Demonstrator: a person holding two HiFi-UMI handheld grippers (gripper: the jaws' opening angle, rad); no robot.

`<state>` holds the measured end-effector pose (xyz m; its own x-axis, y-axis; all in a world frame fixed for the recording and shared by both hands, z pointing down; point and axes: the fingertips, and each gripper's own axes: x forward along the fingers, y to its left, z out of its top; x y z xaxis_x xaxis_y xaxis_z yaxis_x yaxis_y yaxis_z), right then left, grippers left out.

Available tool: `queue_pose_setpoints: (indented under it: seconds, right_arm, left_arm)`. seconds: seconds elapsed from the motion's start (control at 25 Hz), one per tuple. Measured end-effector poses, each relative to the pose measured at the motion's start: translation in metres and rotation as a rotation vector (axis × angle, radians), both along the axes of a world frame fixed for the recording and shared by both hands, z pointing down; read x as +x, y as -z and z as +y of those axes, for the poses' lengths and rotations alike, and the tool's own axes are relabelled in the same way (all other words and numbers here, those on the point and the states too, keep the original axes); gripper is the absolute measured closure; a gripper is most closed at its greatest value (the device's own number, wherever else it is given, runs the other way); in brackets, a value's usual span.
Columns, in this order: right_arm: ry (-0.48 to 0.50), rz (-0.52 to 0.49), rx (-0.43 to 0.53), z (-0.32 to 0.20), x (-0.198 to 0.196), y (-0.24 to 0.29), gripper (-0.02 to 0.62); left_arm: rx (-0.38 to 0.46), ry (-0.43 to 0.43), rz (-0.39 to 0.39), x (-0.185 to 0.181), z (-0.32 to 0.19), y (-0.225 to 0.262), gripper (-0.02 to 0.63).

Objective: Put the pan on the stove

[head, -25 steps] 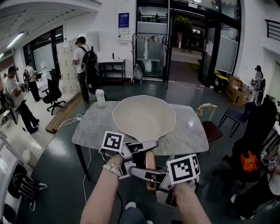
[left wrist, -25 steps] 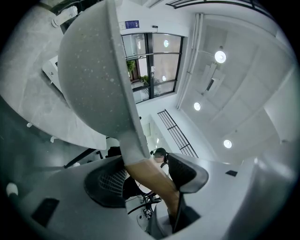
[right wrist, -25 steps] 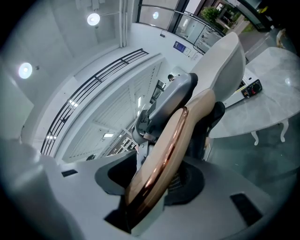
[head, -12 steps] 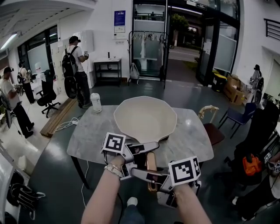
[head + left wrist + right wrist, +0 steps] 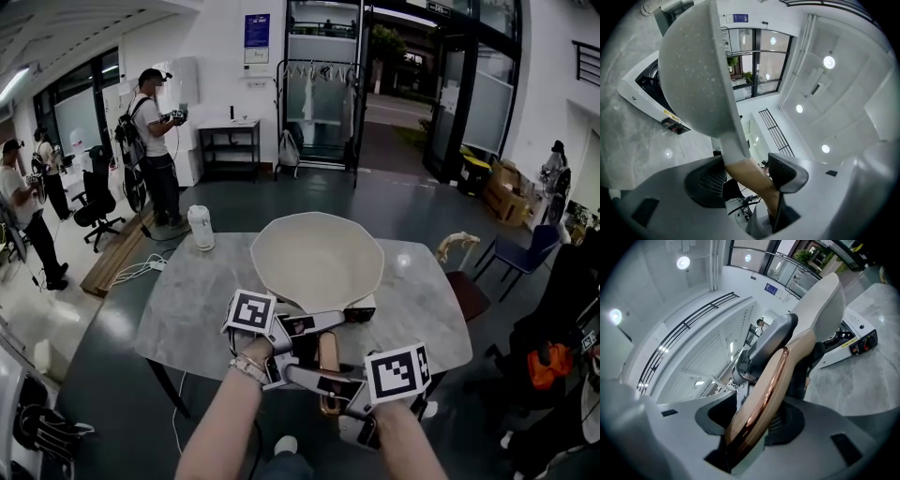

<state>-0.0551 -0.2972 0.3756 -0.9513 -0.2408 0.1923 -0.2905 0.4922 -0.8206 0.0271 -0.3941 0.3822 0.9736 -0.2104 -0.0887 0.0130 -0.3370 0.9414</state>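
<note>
A cream pan (image 5: 317, 258) hangs tilted above the grey marble table (image 5: 187, 300), its tan wooden handle (image 5: 328, 361) pointing back at me. My left gripper (image 5: 314, 325) is shut on the handle close to the bowl, and my right gripper (image 5: 323, 384) is shut on the handle's end. Only a dark corner of the white stove (image 5: 360, 315) shows from under the pan. In the left gripper view the pan's speckled underside (image 5: 693, 75) fills the left, with the stove (image 5: 644, 89) behind it. The right gripper view shows the copper-edged handle (image 5: 764, 390) and the stove (image 5: 848, 341) on the table.
A white jug (image 5: 200, 228) stands at the table's far left corner. A chair (image 5: 464, 281) sits at the table's right side. Several people stand at the left of the room, one (image 5: 150, 141) near the table.
The table and stove have come closer and the pan sits a little more to the right over them. Both grips on the handle are unchanged. The person in the background has turned.
</note>
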Motion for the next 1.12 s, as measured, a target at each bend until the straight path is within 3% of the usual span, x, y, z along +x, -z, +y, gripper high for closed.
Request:
queue_pose_setpoints:
  seconds: [0.2, 0.36, 0.72, 0.84, 1.12]
  right_arm:
    - [-0.008, 0.009, -0.01, -0.033, -0.001, -0.014, 0.408]
    - [-0.02, -0.012, -0.035, -0.058, -0.006, -0.021, 0.408]
    - [-0.025, -0.012, -0.041, -0.089, -0.013, -0.045, 0.408]
    - [-0.04, 0.005, -0.036, -0.101, -0.009, -0.054, 0.408]
    - [-0.043, 0.0, -0.034, -0.114, -0.012, -0.072, 0.408]
  left_arm:
    - [-0.023, -0.007, 0.007, 0.0, -0.031, -0.015, 0.325]
    - [-0.041, -0.021, -0.038, -0.005, -0.055, -0.028, 0.324]
    - [-0.044, -0.038, -0.018, -0.008, -0.088, -0.053, 0.324]
    - [-0.063, -0.032, -0.051, -0.009, -0.1, -0.069, 0.324]
    - [-0.048, -0.062, -0.006, -0.006, -0.109, -0.077, 0.324]
